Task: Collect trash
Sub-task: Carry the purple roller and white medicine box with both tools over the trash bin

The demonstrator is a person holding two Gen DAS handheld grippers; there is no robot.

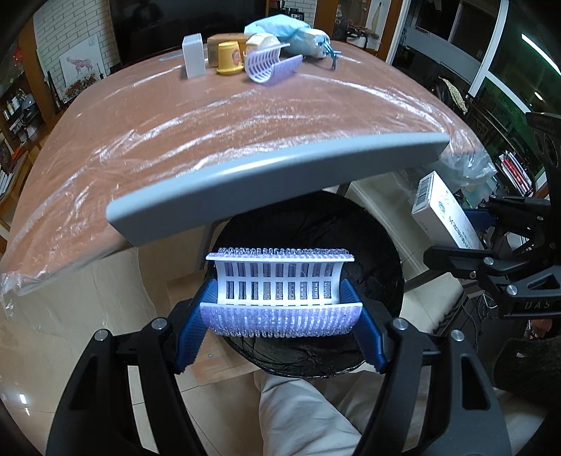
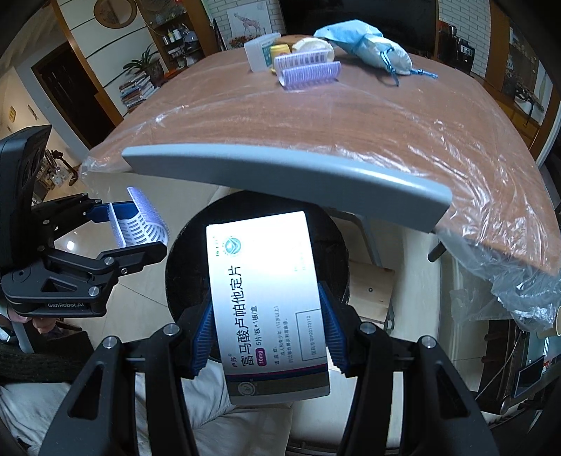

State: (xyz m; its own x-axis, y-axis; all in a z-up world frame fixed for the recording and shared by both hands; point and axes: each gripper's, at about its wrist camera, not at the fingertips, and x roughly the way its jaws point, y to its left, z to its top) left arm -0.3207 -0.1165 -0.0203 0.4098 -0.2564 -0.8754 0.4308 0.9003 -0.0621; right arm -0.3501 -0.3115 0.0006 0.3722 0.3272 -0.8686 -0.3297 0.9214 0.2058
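Both grippers hang over the black-lined trash bin (image 1: 315,224), each with one piece of trash. The left gripper (image 1: 280,315) clamps a white-and-lilac hair roller (image 1: 280,291) endwise between its blue pads (image 1: 191,336), jaws at a middling width. The right gripper (image 2: 268,336) pinches a white medicine box (image 2: 270,301) by its long sides, jaws fairly narrow.

To do the drop well, I would bring each piece squarely over the bin's dark mouth before parting the jaws. The grey swing lid (image 2: 280,175) juts over the far rim at 12 o'clock, so the release should stay on the near side of it. The box is long and sticks out past the pads; tipping its far end downward first should keep it from catching the rim. Open one gripper at a time — the two stand close together.

The bin shows only its crumpled black liner; whether anything lies inside I cannot tell. On the plastic-covered table (image 1: 245,115), at 12 o'clock, more items wait: a second hair roller (image 1: 270,65), a yellow cup (image 1: 229,58), a white box (image 1: 194,56) and a blue drawstring pouch (image 1: 284,31).
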